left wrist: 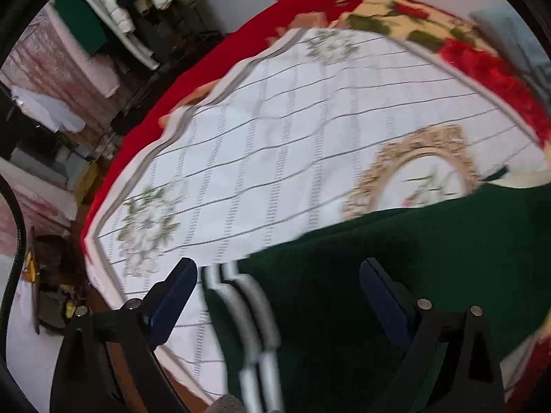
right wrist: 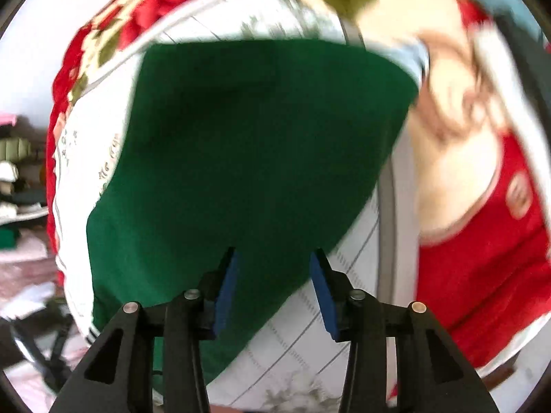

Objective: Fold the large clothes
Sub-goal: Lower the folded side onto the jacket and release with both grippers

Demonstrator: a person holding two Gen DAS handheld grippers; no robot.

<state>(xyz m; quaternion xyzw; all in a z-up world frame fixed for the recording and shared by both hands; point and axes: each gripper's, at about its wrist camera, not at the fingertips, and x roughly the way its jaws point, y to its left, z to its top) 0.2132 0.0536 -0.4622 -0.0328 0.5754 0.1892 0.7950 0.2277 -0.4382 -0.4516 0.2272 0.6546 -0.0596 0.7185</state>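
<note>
Two grippers hang above the green garment point(right wrist: 241, 158), the landmark for everything else. Nearest, the left gripper point(left wrist: 279, 296) stands with its jaws spread wide and nothing between them, over the garment's striped white trim point(left wrist: 241, 296). The right gripper point(right wrist: 273, 289) has its blue pads parted, empty, above the garment's near edge. Under the garment lies a white checked sheet point(left wrist: 275, 158), on which it rests flat. Beyond the garment, a red floral blanket point(left wrist: 482, 65) borders that sheet.

Bed point(left wrist: 193, 110): covered by a red floral blanket point(left wrist: 482, 65). A white grid-patterned sheet point(left wrist: 275, 158) lies over the blanket. A dark green garment point(right wrist: 241, 158) lies flat on the sheet.
</note>
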